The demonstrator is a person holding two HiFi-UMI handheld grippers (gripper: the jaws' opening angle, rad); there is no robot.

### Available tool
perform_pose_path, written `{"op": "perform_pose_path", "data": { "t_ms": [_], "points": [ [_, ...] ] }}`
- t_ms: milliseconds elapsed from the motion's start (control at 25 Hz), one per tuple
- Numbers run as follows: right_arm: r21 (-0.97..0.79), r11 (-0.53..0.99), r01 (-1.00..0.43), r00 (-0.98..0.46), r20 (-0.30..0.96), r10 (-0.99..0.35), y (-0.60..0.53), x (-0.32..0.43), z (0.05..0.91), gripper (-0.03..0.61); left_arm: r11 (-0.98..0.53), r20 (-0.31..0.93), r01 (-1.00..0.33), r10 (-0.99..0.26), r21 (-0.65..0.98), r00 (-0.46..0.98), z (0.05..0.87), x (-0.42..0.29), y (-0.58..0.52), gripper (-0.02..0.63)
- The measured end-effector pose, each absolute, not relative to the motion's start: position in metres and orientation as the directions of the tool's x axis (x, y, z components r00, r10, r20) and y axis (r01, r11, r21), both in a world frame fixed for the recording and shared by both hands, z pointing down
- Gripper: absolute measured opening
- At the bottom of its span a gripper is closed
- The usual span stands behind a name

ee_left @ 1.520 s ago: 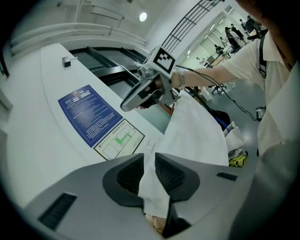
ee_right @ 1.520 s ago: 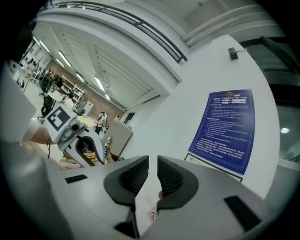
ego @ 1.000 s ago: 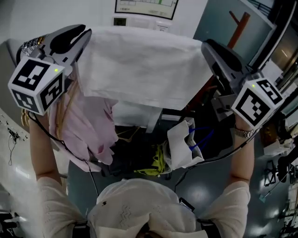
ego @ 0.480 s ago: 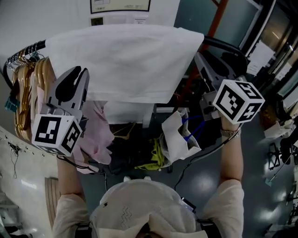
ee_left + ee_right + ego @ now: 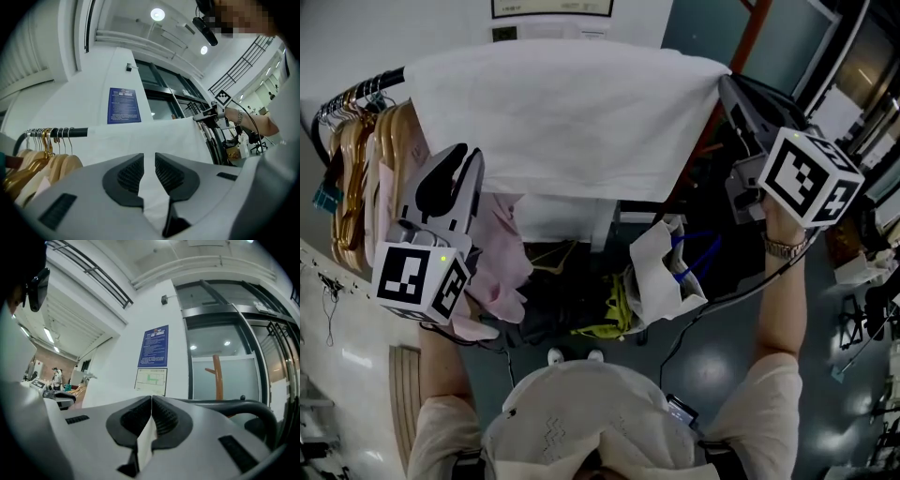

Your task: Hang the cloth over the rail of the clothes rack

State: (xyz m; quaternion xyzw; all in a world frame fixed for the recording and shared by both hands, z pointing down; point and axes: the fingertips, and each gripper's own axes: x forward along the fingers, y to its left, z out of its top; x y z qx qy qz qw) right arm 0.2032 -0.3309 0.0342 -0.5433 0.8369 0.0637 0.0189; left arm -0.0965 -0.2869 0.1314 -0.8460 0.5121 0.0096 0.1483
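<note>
A white cloth point(image 5: 572, 112) lies draped over the black rail point(image 5: 370, 90) of the clothes rack and hangs down on the near side. My right gripper point(image 5: 727, 84) is shut on the cloth's top right corner, and a pinched fold of it point(image 5: 146, 437) shows between the jaws of this gripper point(image 5: 151, 400). My left gripper point(image 5: 461, 157) is below the cloth's lower left edge, apart from it. In the left gripper view its jaws point(image 5: 149, 158) stand slightly apart, open, with the hanging cloth point(image 5: 154, 140) seen beyond them and the rail point(image 5: 70, 132) to the left.
Wooden hangers point(image 5: 358, 178) and a pink garment point(image 5: 502, 267) crowd the rail's left end. Under the rack sit a white bag with blue handles point(image 5: 661, 281) and a yellow item point(image 5: 614, 317). An orange post point(image 5: 752, 21) stands behind on the right.
My left gripper has let go of the cloth's left corner and dropped down and away from it. The right gripper stays shut on the right corner, shifted slightly right.
</note>
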Motion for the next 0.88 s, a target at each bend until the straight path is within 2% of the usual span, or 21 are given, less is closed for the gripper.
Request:
{"op": "perform_pose_path", "data": {
  "t_ms": [520, 680, 880],
  "points": [
    [0.062, 0.369, -0.927, -0.374, -0.183, -0.909, -0.314, 0.204, 0.086, 0.021, -0.423, -0.048, -0.888, -0.898, -0.18, 0.438, 0.181, -0.097, -0.301, 0.077],
    [0.086, 0.433, -0.897, -0.442, -0.204, -0.874, -0.3, 0.179, 0.119, 0.018, -0.432, -0.083, -0.883, -0.888, -0.184, 0.452, 0.194, -0.086, -0.3, 0.04],
    [0.026, 0.558, -0.829, -0.547, -0.24, -0.802, -0.278, 0.144, 0.178, 0.018, -0.493, -0.129, -0.861, -0.852, -0.127, 0.507, 0.223, -0.069, -0.287, 0.014]
  ]
}}
